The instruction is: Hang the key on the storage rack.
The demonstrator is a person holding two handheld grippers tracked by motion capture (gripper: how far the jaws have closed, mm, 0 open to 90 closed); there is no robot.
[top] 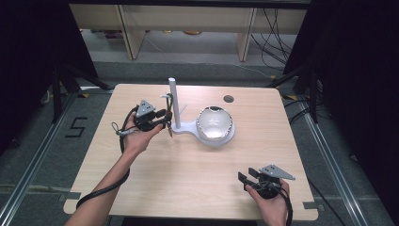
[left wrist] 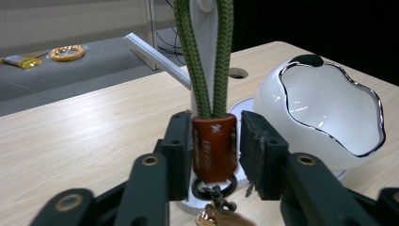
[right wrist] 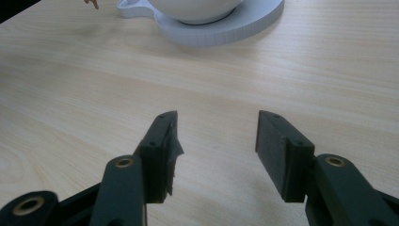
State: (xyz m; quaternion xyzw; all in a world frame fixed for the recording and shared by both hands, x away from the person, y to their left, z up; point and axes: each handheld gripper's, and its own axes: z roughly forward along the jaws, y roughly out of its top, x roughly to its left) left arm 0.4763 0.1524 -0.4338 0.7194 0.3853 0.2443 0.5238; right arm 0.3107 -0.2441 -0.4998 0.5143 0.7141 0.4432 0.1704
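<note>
The left gripper's (left wrist: 214, 155) jaws stand apart around the red-brown sleeve of the green braided lanyard (left wrist: 214, 146), already hung on the white stand post (top: 174, 101), lower centre; release seems nearly finished. The right gripper (right wrist: 216, 141) is held open.

Near half of the table (top: 188, 188) lies bare between your two hands; you can pass freely there. Toward the far edge, the white stand's upright post (top: 174, 101) and the white bowl (top: 215, 123) on its base block the centre. Far right corner: open, save a small cable hole (top: 228, 99).
</note>
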